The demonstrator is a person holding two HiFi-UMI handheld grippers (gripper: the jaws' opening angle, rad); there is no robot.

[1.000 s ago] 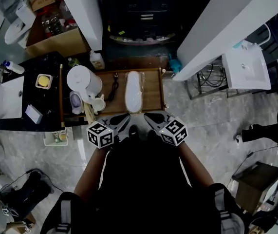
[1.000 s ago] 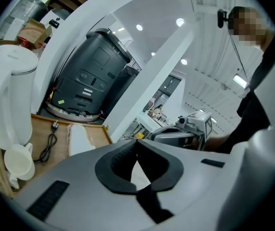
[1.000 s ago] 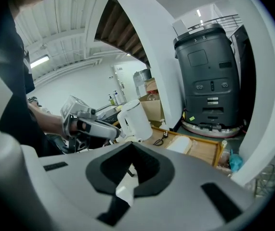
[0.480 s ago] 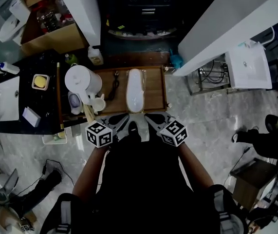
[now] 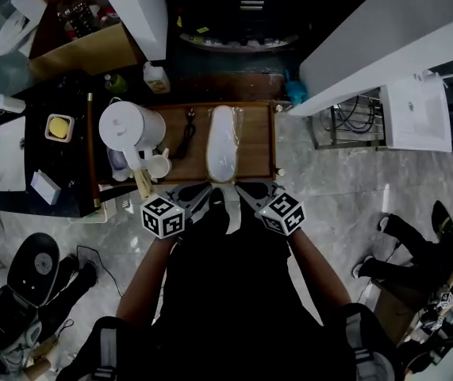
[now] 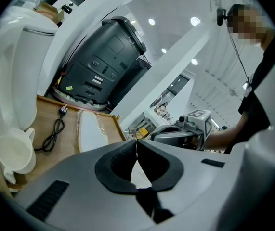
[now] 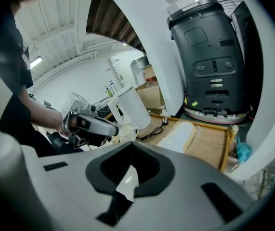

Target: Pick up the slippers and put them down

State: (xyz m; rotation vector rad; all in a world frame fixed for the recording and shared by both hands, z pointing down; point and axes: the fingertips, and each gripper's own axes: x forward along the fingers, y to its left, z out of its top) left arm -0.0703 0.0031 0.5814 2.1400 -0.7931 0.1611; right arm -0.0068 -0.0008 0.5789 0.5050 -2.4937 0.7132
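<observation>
A pair of white slippers in clear plastic wrap lies lengthwise on a wooden tray. The slippers also show in the left gripper view, and in the right gripper view the slippers lie ahead. My left gripper hovers at the tray's near edge, just left of the slippers, jaws shut on nothing. My right gripper mirrors it on the right, also shut and empty. The left gripper and the right gripper each show their pads meeting.
A white kettle, a white cup and a black cable share the tray's left half. A black wheeled machine stands behind the tray. A dark counter lies left, a white basin right. People's legs stand nearby.
Both grippers have sunk a little at the tray's near edge, still shut. The people on the floor at lower left and right have shifted.
</observation>
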